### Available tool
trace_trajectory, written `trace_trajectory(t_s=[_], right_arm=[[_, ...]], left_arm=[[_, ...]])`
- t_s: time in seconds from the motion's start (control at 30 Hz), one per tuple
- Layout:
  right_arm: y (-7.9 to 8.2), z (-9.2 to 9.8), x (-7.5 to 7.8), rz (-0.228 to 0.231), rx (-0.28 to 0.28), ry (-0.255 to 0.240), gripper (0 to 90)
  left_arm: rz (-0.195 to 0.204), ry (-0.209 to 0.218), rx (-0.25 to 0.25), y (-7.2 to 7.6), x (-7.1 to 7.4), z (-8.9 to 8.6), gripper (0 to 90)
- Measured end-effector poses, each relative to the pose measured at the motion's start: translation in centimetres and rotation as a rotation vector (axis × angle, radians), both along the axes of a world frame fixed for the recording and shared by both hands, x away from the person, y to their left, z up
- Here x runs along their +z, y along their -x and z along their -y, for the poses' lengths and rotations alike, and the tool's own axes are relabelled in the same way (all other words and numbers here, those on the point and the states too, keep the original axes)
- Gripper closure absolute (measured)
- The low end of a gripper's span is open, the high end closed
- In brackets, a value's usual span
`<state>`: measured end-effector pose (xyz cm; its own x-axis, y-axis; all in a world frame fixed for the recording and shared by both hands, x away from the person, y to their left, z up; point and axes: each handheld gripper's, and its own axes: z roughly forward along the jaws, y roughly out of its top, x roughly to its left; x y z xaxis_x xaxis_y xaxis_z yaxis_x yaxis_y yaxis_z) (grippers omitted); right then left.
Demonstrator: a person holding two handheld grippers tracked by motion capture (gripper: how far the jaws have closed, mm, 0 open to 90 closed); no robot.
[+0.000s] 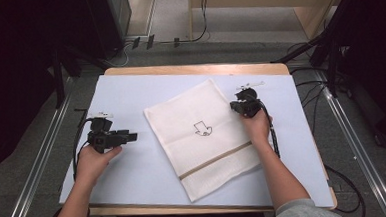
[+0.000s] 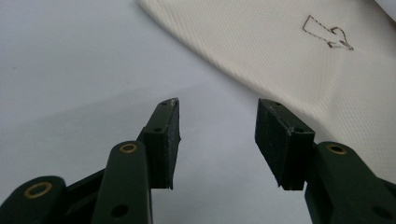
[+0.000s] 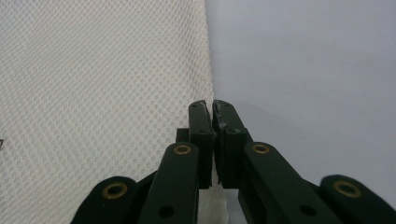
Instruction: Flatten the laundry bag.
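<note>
A cream waffle-weave towel [image 1: 181,119] lies flat and askew on the pale blue mat [image 1: 125,92], with a small arrow drawing [image 1: 202,129] at its middle and a tan stripe [image 1: 214,161] near its close end. My right gripper [image 1: 237,106] sits at the towel's right edge near the far corner. In the right gripper view its jaws [image 3: 212,108] are pressed together with the towel [image 3: 93,93] edge running in between them. My left gripper [image 1: 131,137] rests on the mat left of the towel. It [image 2: 218,108] is open and holds nothing, the towel [image 2: 289,70] and arrow [image 2: 328,35] lying ahead of it.
The mat covers a wooden table whose far edge [image 1: 194,69] shows beyond it. Cables [image 1: 272,134] trail from both grippers over the mat. Metal rails and grey floor flank the table, with dark stands at the far left and right.
</note>
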<state>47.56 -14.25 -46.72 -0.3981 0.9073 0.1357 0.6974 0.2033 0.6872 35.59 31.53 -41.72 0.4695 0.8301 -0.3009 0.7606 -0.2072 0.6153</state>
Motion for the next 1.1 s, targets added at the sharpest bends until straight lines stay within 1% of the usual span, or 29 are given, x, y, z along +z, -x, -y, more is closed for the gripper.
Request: trace_trajectory(t_s=[0.1,0.13,0.2,0.27,0.3,0.33,0.4,0.47,0.5,0.53,0.63,0.73,0.87,1.0,1.07,1.1], right_arm=[[-0.2,1.1,-0.1,-0.003,-0.036,0.005,88.5],[-0.2,1.3,-0.2,-0.002,-0.050,0.010,88.3],[-0.3,1.6,-0.3,-0.008,-0.063,0.002,86.8],[-0.2,1.7,-0.3,-0.012,-0.068,-0.010,81.9],[-0.1,1.7,-0.1,-0.005,-0.067,-0.023,80.2],[0.0,1.7,0.1,0.001,-0.060,-0.035,78.4],[0.5,1.7,0.8,0.012,-0.044,-0.041,75.8],[1.1,1.9,1.5,0.022,-0.026,-0.040,75.5],[1.5,2.1,1.8,0.034,-0.020,-0.039,75.2],[1.9,2.4,2.1,0.041,-0.012,-0.047,75.3],[2.8,3.2,2.5,0.054,-0.009,-0.055,75.6],[3.5,3.8,2.5,0.042,-0.004,-0.055,75.6],[4.8,4.3,2.1,0.033,0.012,-0.050,74.9],[6.3,4.8,1.6,0.020,0.029,-0.021,73.6],[7.0,5.0,1.4,0.020,0.041,-0.007,72.6],[7.4,5.1,1.3,0.021,0.048,-0.003,71.9]], left_arm=[[0.002,0.006,-0.013,-0.2,0.0,0.9,50.9],[0.001,0.003,-0.022,-0.2,0.0,1.2,51.0],[0.001,0.001,-0.043,-0.3,0.1,2.0,51.3],[0.001,-0.002,-0.061,-0.3,0.1,2.8,51.4],[0.001,-0.003,-0.070,-0.3,0.1,3.2,51.4],[0.000,-0.004,-0.081,-0.3,0.2,3.5,51.6],[-0.002,-0.009,-0.097,-0.3,0.2,4.4,51.7],[-0.002,-0.014,-0.117,-0.2,0.1,5.1,51.7],[-0.002,-0.020,-0.123,-0.2,0.1,5.5,51.7],[-0.002,-0.021,-0.132,-0.2,0.0,5.8,51.7],[-0.004,-0.036,-0.152,-0.3,-0.1,6.8,51.6],[-0.006,-0.030,-0.144,-0.3,-0.4,7.7,51.4],[-0.016,-0.055,-0.166,-0.3,-0.9,8.9,50.4],[-0.025,-0.076,-0.179,-0.5,-1.4,9.7,47.9],[-0.035,-0.068,-0.172,-0.6,-1.6,10.0,47.2],[-0.043,-0.077,-0.175,-0.7,-1.7,10.1,47.0]])
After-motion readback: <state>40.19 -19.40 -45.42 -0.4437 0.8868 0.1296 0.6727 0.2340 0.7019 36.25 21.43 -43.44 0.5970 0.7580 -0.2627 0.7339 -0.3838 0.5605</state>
